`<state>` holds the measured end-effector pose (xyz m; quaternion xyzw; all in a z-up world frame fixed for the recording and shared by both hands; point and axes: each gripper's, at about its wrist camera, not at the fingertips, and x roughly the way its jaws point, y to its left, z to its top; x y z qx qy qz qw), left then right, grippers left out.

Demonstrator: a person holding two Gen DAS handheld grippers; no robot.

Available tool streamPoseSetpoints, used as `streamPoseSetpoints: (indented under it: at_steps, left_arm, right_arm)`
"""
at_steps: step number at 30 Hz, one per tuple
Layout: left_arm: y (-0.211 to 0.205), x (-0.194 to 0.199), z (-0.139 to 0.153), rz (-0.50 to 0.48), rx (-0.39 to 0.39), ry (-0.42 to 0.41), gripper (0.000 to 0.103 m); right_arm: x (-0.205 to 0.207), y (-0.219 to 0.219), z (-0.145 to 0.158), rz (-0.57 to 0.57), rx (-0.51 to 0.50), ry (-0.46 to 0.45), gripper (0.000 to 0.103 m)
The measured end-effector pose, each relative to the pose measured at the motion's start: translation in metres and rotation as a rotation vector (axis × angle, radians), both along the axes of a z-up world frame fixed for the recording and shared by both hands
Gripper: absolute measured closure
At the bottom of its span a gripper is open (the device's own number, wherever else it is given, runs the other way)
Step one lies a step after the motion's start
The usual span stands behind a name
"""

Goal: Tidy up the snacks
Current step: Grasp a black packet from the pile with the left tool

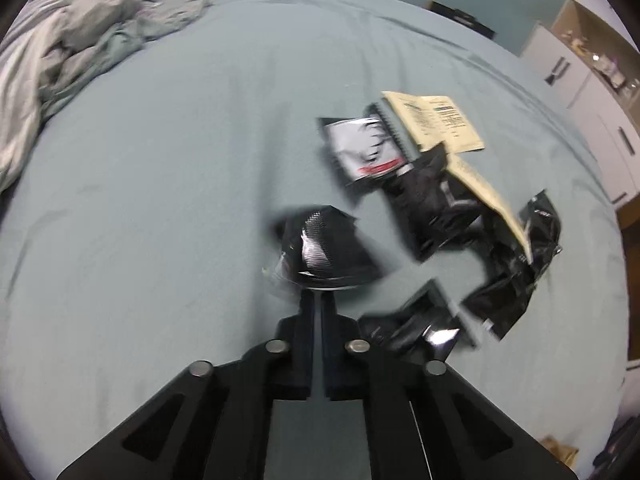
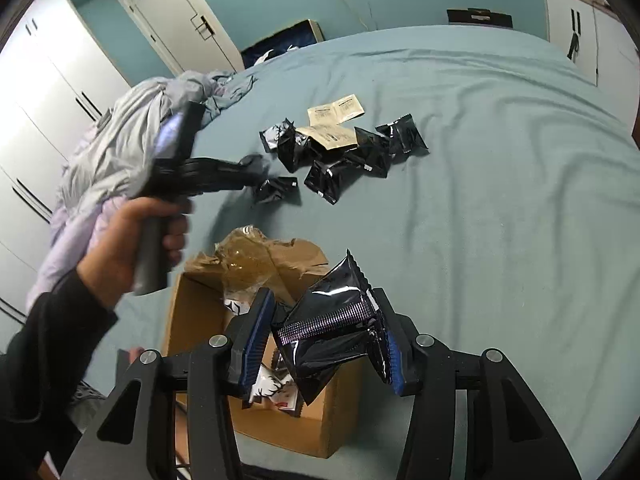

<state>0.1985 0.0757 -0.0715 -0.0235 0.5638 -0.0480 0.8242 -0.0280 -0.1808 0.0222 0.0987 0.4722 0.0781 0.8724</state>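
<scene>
The left gripper (image 1: 319,294) is sitting with its jaws drawn fully together, pinching the near edge of one black snack packet (image 1: 320,246), which is lying on the teal bedsheet (image 1: 160,200) straight ahead of its tips. Off to that gripper's right a loose heap of packets (image 1: 440,200) is spreading out: about six black ones, one of them with a white-and-red face, and two or three cream sachets (image 1: 436,120) carrying dark printed lines too blurred to read. The right gripper (image 2: 326,340) is holding its jaws partly apart, squeezing one glossy black packet (image 2: 332,328) between its blue pads (image 2: 256,340). Directly below that packet an open cardboard box (image 2: 280,432) is standing, with at least two white packets showing a black antler drawing (image 2: 276,390) inside. Crumpled grey bedding (image 1: 80,40) is lying far to the left gripper's left.
</scene>
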Motion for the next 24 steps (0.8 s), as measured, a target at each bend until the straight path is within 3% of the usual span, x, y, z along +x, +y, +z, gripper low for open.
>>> streamPoseSetpoints:
  at_steps: [7,17,24]
  left_arm:
    - [0.013,-0.045,0.026,0.001,0.017,-0.033,0.103]
    - [0.032,-0.101,0.077,0.013,-0.020,-0.096,0.103]
    - [0.019,-0.135,0.092,-0.072,-0.011,-0.130,0.103]
  right_arm:
    - [0.000,0.024,0.000,0.059,-0.052,0.015,0.055]
    - [-0.002,0.016,0.004,0.023,-0.042,0.023,0.055]
    - [-0.006,0.016,0.007,0.018,-0.031,0.024,0.055]
